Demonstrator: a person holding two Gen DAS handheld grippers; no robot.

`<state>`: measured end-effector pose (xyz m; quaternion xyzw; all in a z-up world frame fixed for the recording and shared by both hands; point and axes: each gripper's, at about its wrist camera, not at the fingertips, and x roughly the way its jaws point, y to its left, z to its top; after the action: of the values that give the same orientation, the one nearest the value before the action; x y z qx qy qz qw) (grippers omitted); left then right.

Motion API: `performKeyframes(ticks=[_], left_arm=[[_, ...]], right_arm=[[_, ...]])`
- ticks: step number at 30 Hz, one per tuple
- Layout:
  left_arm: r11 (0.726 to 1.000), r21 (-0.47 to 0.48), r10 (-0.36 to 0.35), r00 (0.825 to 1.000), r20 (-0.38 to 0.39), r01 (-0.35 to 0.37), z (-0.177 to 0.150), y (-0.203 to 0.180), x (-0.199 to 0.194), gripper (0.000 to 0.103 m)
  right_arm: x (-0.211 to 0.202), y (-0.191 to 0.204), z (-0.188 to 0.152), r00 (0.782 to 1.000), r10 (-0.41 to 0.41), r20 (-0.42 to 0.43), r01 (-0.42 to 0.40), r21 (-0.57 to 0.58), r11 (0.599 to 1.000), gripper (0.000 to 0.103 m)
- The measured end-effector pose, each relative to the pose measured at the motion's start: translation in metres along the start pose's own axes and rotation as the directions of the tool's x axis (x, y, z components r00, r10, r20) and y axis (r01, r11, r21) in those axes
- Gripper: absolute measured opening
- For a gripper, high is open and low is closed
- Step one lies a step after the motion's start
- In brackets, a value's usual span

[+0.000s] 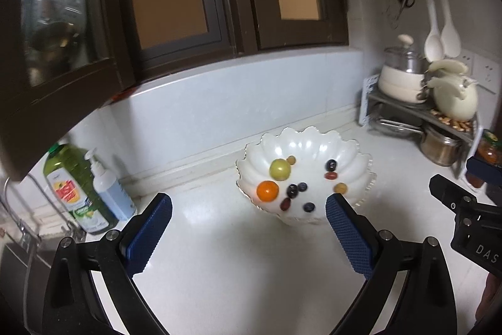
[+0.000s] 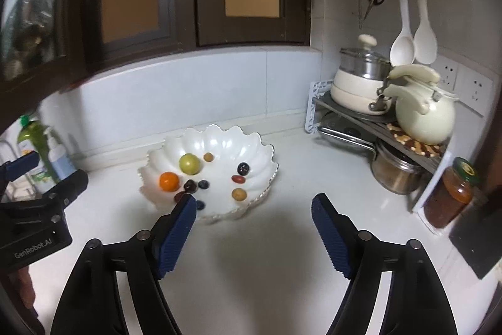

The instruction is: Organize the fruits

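Hovering with my left gripper and right gripper both spread wide and empty above the countertop, I judge the small round fruits in the scalloped white glossy bowl light, slippery, best pinched gently across their middles.

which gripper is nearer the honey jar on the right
Right. The right gripper is open over the counter between the fruit bowl and the amber jar. The left gripper sits further left, in front of the bowl.
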<state>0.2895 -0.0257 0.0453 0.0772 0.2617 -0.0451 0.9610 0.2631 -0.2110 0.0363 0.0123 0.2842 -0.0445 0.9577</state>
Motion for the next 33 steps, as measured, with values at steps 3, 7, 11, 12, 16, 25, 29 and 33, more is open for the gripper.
performKeyframes(ticks=[3,7,11,12,16,25,29,33], left_arm=[[1.0,-0.016,-0.001,1.0,0.031,0.001,-0.015,-0.001,-0.034,0.101],[1.0,-0.022,0.0,0.998,0.064,0.001,-0.032,-0.003,-0.074,0.102],[0.999,-0.032,0.003,0.996,0.093,0.0,-0.048,-0.002,-0.112,0.103],[1.0,-0.031,0.008,0.995,0.1,-0.005,-0.052,-0.003,-0.121,0.103],[0.999,-0.03,0.02,0.992,0.125,-0.016,-0.065,-0.002,-0.152,0.103],[0.999,-0.049,0.028,0.985,0.168,-0.02,-0.089,0.0,-0.21,0.103],[0.999,-0.041,0.025,0.982,0.187,-0.018,-0.097,-0.002,-0.229,0.103],[0.999,-0.035,0.014,0.98,0.197,-0.007,-0.104,-0.004,-0.244,0.103]], right_arm=[[-0.032,-0.001,-0.013,0.999,0.007,0.036,-0.006,-0.016,1.0,0.08],[-0.068,-0.002,-0.029,0.998,0.027,0.064,-0.026,-0.014,1.0,0.082],[-0.103,-0.001,-0.047,0.995,0.042,0.095,-0.04,-0.019,0.999,0.083],[-0.112,-0.001,-0.051,0.994,0.041,0.102,-0.038,-0.022,0.999,0.084],[-0.144,0.0,-0.066,0.99,0.041,0.135,-0.038,-0.022,0.999,0.085],[-0.194,0.001,-0.091,0.983,0.041,0.178,-0.036,-0.029,0.999,0.085],[-0.211,0.0,-0.1,0.981,0.053,0.185,-0.049,-0.028,0.998,0.085],[-0.222,-0.003,-0.108,0.98,0.055,0.189,-0.052,-0.022,0.998,0.085]])
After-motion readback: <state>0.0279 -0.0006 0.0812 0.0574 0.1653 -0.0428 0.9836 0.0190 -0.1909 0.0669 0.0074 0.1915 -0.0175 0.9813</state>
